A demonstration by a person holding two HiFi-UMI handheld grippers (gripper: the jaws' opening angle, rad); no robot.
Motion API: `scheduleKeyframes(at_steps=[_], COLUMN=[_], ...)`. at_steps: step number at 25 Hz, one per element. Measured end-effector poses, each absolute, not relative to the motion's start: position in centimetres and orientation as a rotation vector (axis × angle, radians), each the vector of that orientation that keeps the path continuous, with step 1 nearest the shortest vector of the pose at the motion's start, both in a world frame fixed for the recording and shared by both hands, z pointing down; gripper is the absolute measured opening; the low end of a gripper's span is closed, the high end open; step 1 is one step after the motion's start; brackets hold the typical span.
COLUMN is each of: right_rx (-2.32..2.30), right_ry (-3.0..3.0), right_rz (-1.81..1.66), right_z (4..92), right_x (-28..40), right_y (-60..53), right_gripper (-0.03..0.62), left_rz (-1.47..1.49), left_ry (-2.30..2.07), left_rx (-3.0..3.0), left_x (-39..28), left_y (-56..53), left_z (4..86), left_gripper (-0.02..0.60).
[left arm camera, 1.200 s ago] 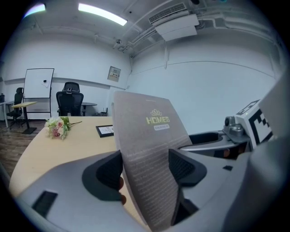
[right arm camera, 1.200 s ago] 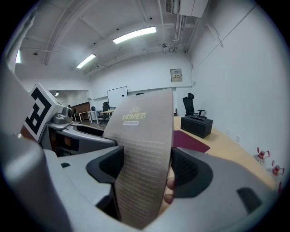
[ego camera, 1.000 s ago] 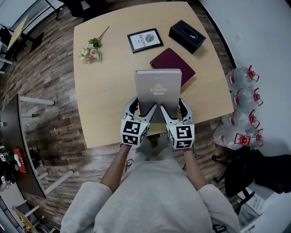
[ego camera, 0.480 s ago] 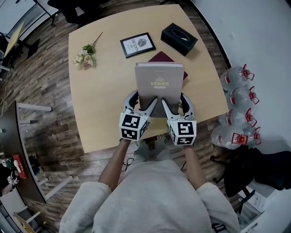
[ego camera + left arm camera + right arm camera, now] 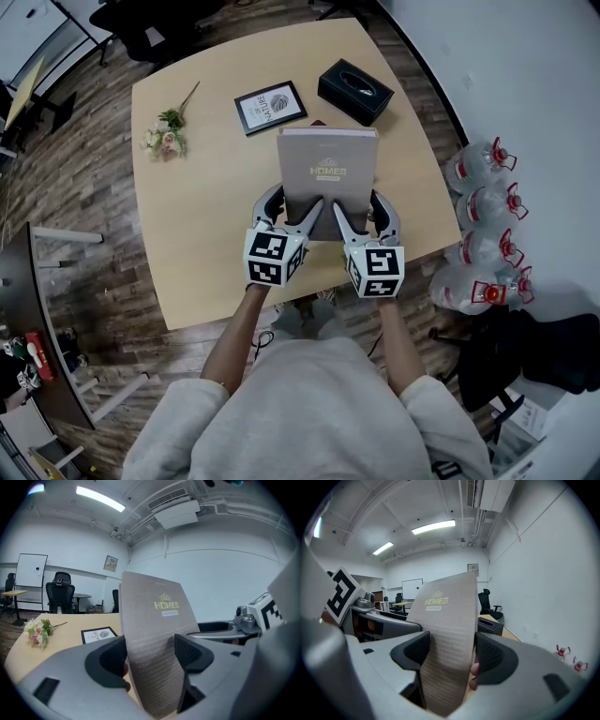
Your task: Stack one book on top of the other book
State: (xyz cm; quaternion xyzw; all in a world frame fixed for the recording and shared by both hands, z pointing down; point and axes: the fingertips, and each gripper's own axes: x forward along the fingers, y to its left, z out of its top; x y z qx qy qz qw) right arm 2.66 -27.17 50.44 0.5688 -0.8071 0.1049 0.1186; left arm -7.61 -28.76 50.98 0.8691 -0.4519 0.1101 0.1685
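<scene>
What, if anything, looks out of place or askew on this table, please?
Nothing is spilled or damaged. The grey book is off the table, tilted up, clamped at its near edge by the left hand-held gripper and right hand-held gripper. A sprig of flowers lies loose, with no vase.

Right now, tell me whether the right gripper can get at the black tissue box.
Probably not: the right gripper is shut on the grey book, shared with the left gripper, and the tissue box lies beyond that book.

Grey book (image 5: 152, 620), clamped between fingers (image 5: 191, 652)
</scene>
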Motion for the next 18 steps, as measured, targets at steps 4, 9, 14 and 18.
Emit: scheduleKeyframes(at_steps=[4, 9, 14, 18], right_rx=[1.665, 1.654, 1.637, 1.619], right_ry=[-2.356, -2.362, -2.361, -2.36], right_rz=[0.331, 0.366, 0.393, 0.416], right_z=[50.8, 51.6, 52.5, 53.3], right_x=[3.6, 4.3, 4.6, 4.7], right_y=[-28.7, -30.6, -32.2, -33.3], right_gripper=[0.302, 0.29, 0.288, 0.287], left_rz=[0.326, 0.335, 0.354, 0.365], left_ry=[-1.275, -1.277, -1.283, -1.285], left_rx=[2.465, 2.438, 2.417, 2.399], left_x=[-6.7, -6.1, -5.8, -5.8], left_y=[-30.4, -32.2, -33.6, -34.7], left_z=[51.3, 52.2, 53.1, 53.9], left_gripper=[0.325, 0.325, 0.325, 0.325])
